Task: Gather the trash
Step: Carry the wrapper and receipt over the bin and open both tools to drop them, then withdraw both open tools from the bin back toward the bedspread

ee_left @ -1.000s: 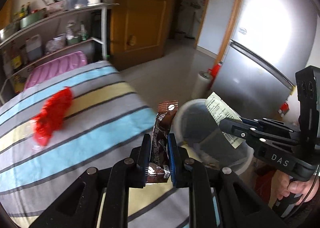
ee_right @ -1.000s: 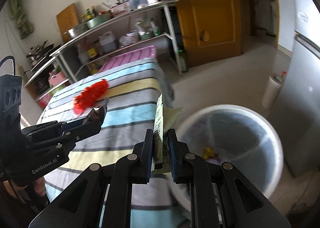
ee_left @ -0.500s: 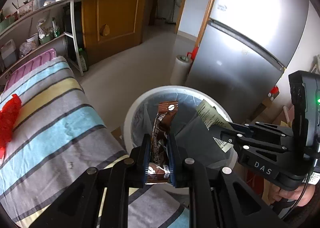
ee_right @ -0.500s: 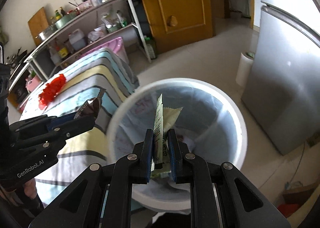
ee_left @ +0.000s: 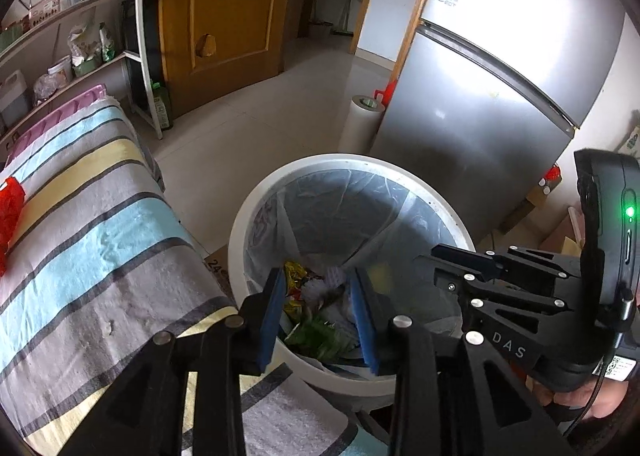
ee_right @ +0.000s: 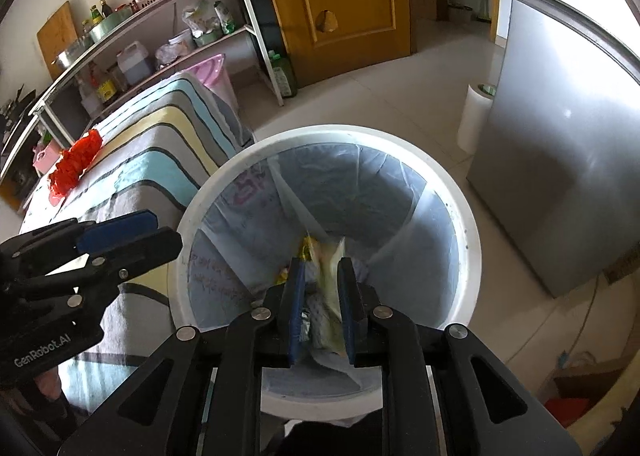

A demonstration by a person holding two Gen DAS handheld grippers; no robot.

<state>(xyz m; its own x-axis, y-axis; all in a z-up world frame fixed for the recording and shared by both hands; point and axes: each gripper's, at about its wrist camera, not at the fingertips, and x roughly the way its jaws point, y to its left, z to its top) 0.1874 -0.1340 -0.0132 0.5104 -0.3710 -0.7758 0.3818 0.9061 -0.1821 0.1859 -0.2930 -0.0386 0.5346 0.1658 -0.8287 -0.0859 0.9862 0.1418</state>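
Both grippers hang over a white trash bin (ee_left: 240,224) lined with a clear bag. The jaws of my left gripper (ee_left: 320,312) are opening with nothing between them; wrappers (ee_left: 294,280) lie at the bin's bottom below. My right gripper (ee_right: 320,304) is opening too, and a blurred yellowish paper slip (ee_right: 330,284) is dropping between its pads into the bin (ee_right: 468,256), free of them. Each gripper shows in the other's view: the right gripper (ee_left: 440,256) at right, the left gripper (ee_right: 160,232) at left. A red wrapper (ee_right: 76,164) lies on the striped cover (ee_left: 100,236).
A steel fridge (ee_left: 480,116) stands right behind the bin, with a white paper roll (ee_left: 362,120) on the floor beside it. A wooden door (ee_left: 232,16) and a loaded white shelf (ee_right: 180,36) line the far wall. Tiled floor lies between.
Both grippers swung from the striped cover to above the bin, then opened. The brown wrapper has left the left jaws; the paper slip is falling from the right jaws.
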